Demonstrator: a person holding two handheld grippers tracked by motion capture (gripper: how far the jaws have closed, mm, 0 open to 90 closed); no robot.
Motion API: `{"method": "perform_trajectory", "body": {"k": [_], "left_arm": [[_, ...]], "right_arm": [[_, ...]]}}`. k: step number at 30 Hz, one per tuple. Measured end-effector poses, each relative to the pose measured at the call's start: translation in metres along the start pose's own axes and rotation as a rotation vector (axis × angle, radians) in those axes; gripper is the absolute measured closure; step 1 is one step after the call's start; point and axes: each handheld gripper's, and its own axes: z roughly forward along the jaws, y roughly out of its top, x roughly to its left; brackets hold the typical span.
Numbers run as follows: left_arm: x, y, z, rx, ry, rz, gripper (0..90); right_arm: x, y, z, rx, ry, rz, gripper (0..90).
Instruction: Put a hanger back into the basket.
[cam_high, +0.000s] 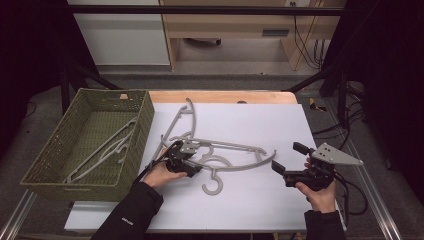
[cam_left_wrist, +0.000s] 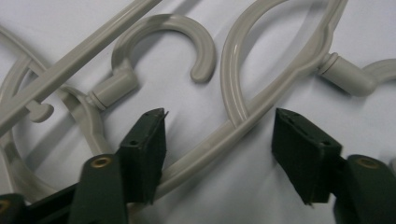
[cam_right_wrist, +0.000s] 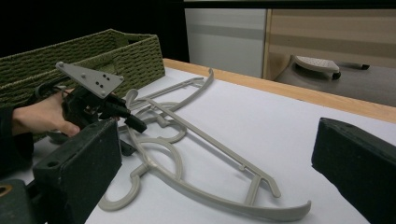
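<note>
**Left gripper straddles a hanger arm in the pile at mid-table**

Several grey plastic clothes hangers (cam_high: 220, 155) lie tangled on the white table cover (cam_high: 260, 200), just left of centre in the high view. The nearest hanger runs its long axis left to right across the frame, its curved bar bowing toward the bottom edge and its hook (cam_high: 212, 184) pointing down toward the person. Another stands nearly on end in the picture, arcing toward the upper middle.

The left gripper (cam_high: 192, 167) sits at the pile's left end. In the left gripper view its jaws stand apart on either side of one grey hanger arm (cam_left_wrist: 210, 144), which runs diagonally from lower left to upper right; the left pad (cam_left_wrist: 147, 154) touches or nearly touches it, the right pad (cam_left_wrist: 303, 154) stands clear. No earlier picture is shown.

The right gripper (cam_high: 287, 162), at the right of the high view, has its jaws spread wide with nothing between them.

The woven green basket (cam_high: 142, 125) at the left holds more grey hangers (cam_high: 107, 147), partly hidden by its wall. How many hangers make up the pile is hard to tell.
</note>
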Motion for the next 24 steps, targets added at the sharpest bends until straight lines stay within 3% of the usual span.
{"method": "perform_trajectory", "body": {"k": [5, 12, 19, 24], "left_arm": [[-0.005, 0.001, -0.004, 0.032, -0.012, 0.023, 44.3], [-0.02, 0.004, -0.01, 0.087, -0.035, 0.068, 64.2], [-0.03, 0.005, -0.016, 0.15, -0.066, 0.091, 70.5], [-0.041, 0.007, -0.02, 0.168, -0.086, 0.115, 74.3]], "right_arm": [[0.0, 0.0, 0.0, 0.0, -0.002, -0.001, 1.9], [0.0, 0.0, -0.001, -0.005, 0.0, -0.002, 1.9], [0.0, 0.001, -0.001, -0.005, 0.001, -0.002, 1.9], [0.0, 0.001, -0.002, -0.004, 0.001, -0.003, 1.9]]}}
